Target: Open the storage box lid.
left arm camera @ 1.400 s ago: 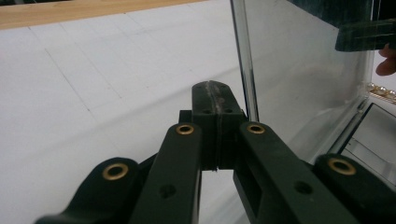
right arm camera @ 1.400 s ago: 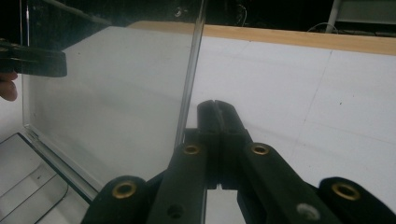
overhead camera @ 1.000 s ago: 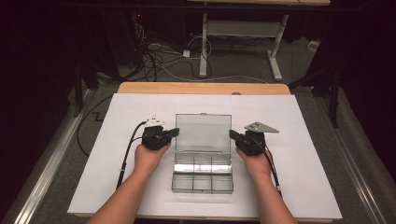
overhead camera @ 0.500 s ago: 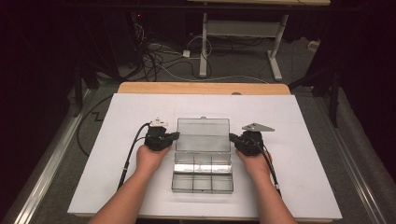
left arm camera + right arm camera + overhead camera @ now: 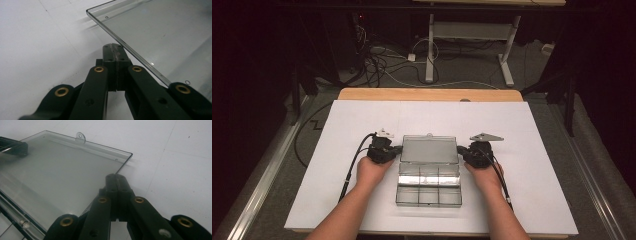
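White paper covers the table (image 5: 362,125), with a strip of bare wood showing along its far edge and a dark floor of tangled cables beyond.

Both pairs of jaws are pressed together with nothing between them. The left gripper (image 5: 115,51) has its closed tips at the left side edge of the clear lid (image 5: 160,32); whether they touch the plastic cannot be told. The right gripper (image 5: 116,181) mirrors this at the lid's right edge, near its far corner. Set this way, one closed tip on each side, the grippers seem placed to steady or swing the lid rather than to pinch it, sharing the load so it does not twist on its hinge.

From above, the left gripper (image 5: 384,150) and right gripper (image 5: 474,152) flank the compartment box (image 5: 428,187), which sits at the middle of the table, toward its near edge. It is transparent plastic, its tray split into two rows of three empty cells. Its lid (image 5: 429,149) lies opened back toward the far edge, a small hanging tab (image 5: 80,136) at its rim.
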A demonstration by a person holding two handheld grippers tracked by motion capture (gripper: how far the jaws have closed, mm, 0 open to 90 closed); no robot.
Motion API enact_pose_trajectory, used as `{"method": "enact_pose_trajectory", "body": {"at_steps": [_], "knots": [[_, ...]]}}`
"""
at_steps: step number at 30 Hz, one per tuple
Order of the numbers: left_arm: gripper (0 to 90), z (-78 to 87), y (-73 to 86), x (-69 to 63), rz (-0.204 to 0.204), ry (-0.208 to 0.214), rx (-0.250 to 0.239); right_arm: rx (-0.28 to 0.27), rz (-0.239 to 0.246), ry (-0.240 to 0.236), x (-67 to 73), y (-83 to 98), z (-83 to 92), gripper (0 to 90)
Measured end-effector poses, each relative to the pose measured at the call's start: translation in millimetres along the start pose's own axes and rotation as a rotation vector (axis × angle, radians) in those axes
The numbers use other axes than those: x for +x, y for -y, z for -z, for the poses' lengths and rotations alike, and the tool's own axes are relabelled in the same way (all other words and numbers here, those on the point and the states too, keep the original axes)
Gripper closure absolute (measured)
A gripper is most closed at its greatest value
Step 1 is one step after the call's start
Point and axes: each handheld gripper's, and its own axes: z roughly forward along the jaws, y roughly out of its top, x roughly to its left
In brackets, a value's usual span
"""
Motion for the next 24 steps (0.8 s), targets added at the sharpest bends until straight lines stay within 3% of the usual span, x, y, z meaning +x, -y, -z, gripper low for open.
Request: {"method": "enact_pose_trajectory", "body": {"at_steps": [6, 15, 24], "knots": [[87.7, 7.4, 3.6, 4.3, 0.009, -0.009, 0.000, -0.008, 0.005, 0.004, -0.7, 2.4, 5.1, 90.0], [87.7, 27.8, 25.6, 0.4, -0.006, 0.010, -0.058, -0.042, 0.019, -0.010, -0.6, 20.6, 25.4, 90.0], [87.7, 52.4, 48.3, -14.9, -0.072, 0.010, -0.110, -0.071, 0.055, -0.022, 9.5, 37.7, 48.5, 90.0]]}}
